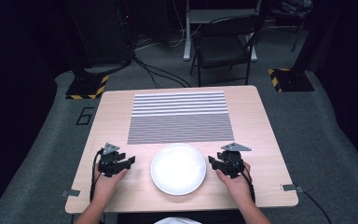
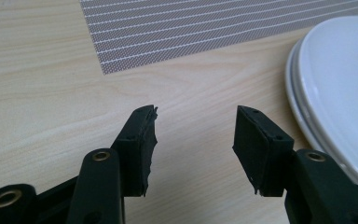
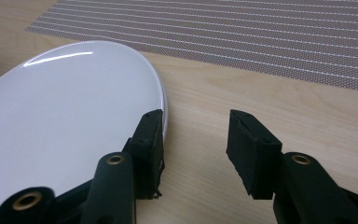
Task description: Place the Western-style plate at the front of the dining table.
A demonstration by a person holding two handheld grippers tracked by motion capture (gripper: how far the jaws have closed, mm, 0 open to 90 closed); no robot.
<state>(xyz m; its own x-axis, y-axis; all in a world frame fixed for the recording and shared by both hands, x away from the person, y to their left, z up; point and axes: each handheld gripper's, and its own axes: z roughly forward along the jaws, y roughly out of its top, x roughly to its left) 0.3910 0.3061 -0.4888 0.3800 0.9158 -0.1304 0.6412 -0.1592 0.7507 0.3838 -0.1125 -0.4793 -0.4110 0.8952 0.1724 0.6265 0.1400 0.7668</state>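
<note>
A white round plate (image 1: 178, 168) lies on the wooden table (image 1: 261, 140) near its front edge, with a striped grey placemat (image 1: 180, 116) behind it. My left gripper (image 1: 131, 161) hovers left of the plate, its jaws open over bare wood. In the left gripper view that gripper (image 2: 196, 128) holds nothing, and the plate (image 2: 340, 88) lies to its right. My right gripper (image 1: 211, 161) sits at the plate's right rim, open. In the right gripper view, this gripper (image 3: 196, 128) has its left pad beside the plate (image 3: 65, 116) rim, with bare wood in the gap.
Beyond the table stand a dark folding chair (image 1: 223, 46), a desk leg and cables on grey carpet. Two yellow-black striped stand bases (image 1: 88, 86) flank the far corners. Tape tabs mark the table's front corners.
</note>
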